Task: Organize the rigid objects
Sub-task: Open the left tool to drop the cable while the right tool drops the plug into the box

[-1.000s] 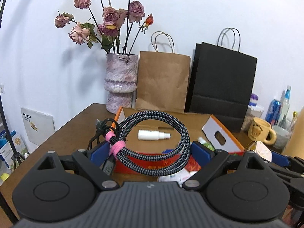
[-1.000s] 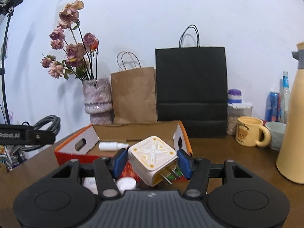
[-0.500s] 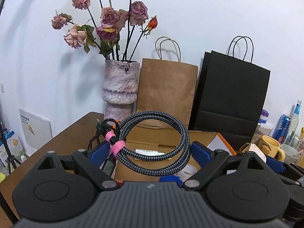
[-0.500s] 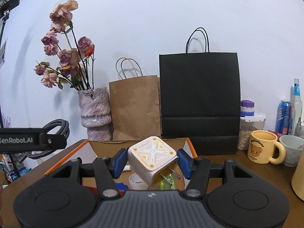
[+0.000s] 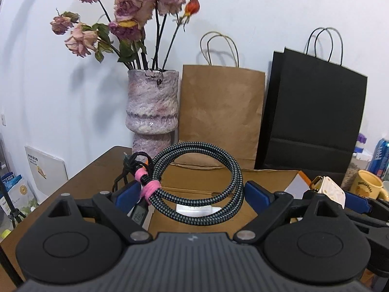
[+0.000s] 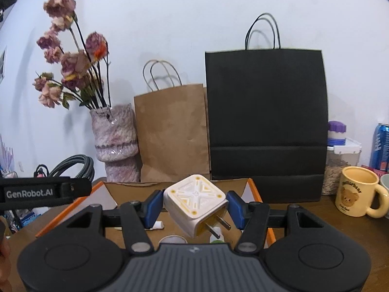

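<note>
Coiled braided cable and plug-in charger cube: these are the two items I am carrying, both going toward the open cardboard box, which I am using as the landmark here.

Left gripper: I am clamping the coil across its width, jaws standing wide because the loop is wide, each blue pad pressing on one side of it. The coil is hanging above the box's near edge, standing roughly on edge. Its long axis is running side to side between the pads. The pink tie and the black connector end are sitting at the coil's left side, connector drooping down toward me. I judge the tie is keeping the loops bundled, so the cable is handling as one piece.

Right gripper: I am gripping the charger by two opposite flat sides, pads touching both. It is hovering over the box's middle, tilted, patterned face up and away, the two metal prongs pointing down and back toward me, to the right. Gripping the flat sides is probably what is keeping it from twisting.

Inside the box, below the charger, a white tube and a round white lid are lying on the floor; I judge I am needing a free patch beside them.

Behind the box: stone-look vase, brown paper bag, black paper bag. Right of the box: yellow bear mug.
</note>
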Available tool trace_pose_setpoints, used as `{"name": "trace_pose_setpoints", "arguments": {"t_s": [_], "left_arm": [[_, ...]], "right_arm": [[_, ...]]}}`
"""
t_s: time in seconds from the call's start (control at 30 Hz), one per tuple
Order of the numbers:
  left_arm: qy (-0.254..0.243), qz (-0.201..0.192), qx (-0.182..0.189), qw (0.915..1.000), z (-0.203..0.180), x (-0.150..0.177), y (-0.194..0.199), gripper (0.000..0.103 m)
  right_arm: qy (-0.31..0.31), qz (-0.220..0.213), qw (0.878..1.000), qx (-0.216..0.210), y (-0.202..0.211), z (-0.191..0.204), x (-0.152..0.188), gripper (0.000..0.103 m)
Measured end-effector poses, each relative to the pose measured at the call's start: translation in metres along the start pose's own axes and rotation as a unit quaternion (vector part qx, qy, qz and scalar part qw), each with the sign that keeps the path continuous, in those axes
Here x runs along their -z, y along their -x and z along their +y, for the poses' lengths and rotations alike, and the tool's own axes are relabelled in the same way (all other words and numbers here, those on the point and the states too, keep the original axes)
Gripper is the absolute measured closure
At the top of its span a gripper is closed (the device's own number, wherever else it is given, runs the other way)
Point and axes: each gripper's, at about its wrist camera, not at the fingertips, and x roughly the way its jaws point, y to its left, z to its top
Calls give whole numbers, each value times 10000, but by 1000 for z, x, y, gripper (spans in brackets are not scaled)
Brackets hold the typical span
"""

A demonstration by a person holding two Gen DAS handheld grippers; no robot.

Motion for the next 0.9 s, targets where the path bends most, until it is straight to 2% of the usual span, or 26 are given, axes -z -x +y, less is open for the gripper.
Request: {"name": "trace_pose_setpoints", "arguments": {"t_s": [0.5, 0.6, 0.67, 0.73, 0.77, 0.8, 0.9], "left_arm": [[-346, 343, -153, 9987, -2, 8, -51, 10], [-427, 404, -213, 9980, -3, 10, -52, 7], [-414, 397, -212, 9981, -2, 10, -52, 0], [-399, 365, -235, 9983, -1, 8, -51, 0], [-385, 360, -217, 9984, 0, 8, -50, 0], [-364, 370, -223, 9984, 0, 7, -51, 0], [-354, 380, -266, 9983, 0, 7, -50, 0]], "right_arm": [[221, 494, 9985, 53, -54, -6, 14, 46], [231, 541, 9982, 75, -55, -6, 17, 46], [198, 593, 9980, 82, -56, -7, 18, 45], [173, 562, 9982, 126, -55, -8, 18, 31], [159, 528, 9983, 166, -54, -9, 17, 14], [152, 470, 9986, 199, -53, -9, 17, 3], [139, 397, 9988, 249, -51, -10, 16, 0]]}}
